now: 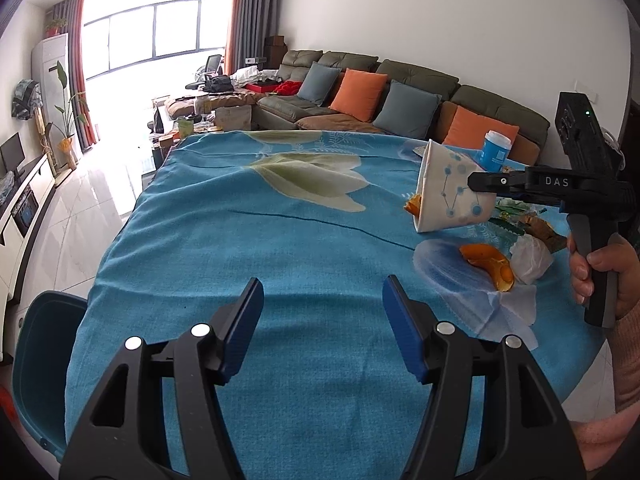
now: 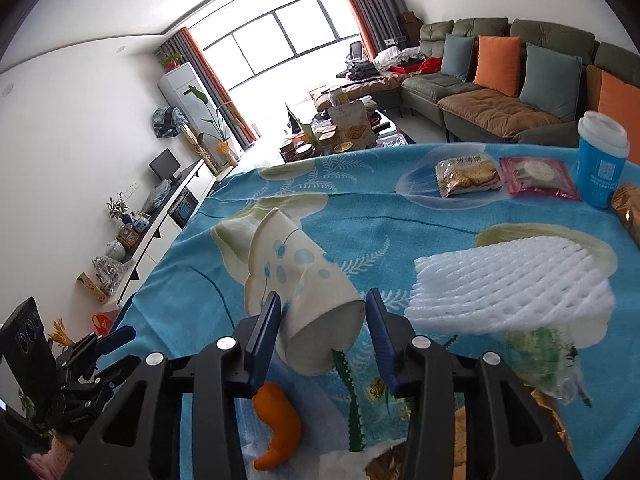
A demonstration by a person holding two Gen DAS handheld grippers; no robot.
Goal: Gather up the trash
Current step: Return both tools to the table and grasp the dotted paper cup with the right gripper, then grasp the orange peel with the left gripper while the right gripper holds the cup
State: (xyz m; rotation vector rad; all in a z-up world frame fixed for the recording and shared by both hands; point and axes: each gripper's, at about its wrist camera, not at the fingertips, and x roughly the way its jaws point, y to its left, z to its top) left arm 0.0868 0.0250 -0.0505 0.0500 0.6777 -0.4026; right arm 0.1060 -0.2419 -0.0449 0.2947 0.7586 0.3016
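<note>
My right gripper is shut on a white paper cup with blue dots, gripping near its base and holding it on its side above the blue tablecloth. The cup also shows in the left wrist view, lifted, with the right gripper on it. My left gripper is open and empty over the near part of the cloth. Orange peel, crumpled tissue, a green wrapper and white foam fruit netting lie on the cloth.
A dark teal bin stands by the table's left edge. A blue lidded cup, a cracker packet and a pink packet sit at the far side. A sofa stands behind the table.
</note>
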